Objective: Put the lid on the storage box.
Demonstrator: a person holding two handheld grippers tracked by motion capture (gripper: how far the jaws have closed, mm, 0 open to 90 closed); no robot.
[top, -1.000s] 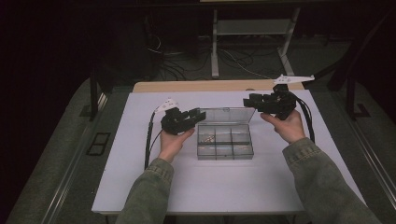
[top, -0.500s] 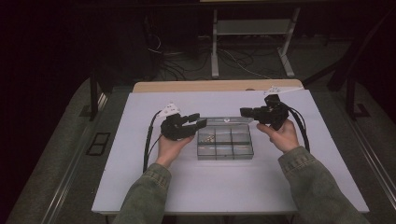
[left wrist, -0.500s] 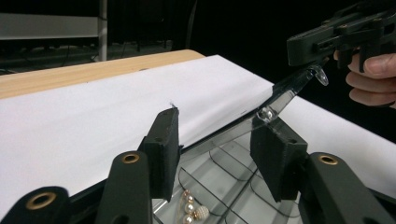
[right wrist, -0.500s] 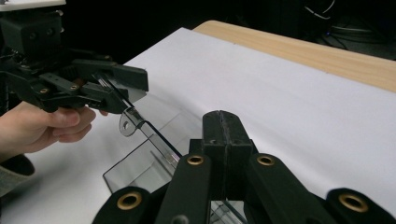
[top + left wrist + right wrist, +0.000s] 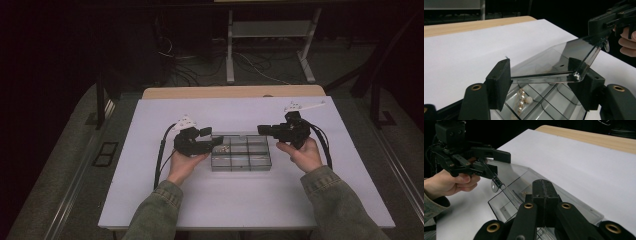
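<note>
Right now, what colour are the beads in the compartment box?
Pearly white beads on a gold chain, clearest in the left gripper view.

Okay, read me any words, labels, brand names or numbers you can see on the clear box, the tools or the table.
None can be read.
Clear compartment box and its lid: plain, no label.
Left tool and right tool: black, no marking legible.
White table: bare of print.

Dim room, bright white table, soft shadows, slight blur.
</note>
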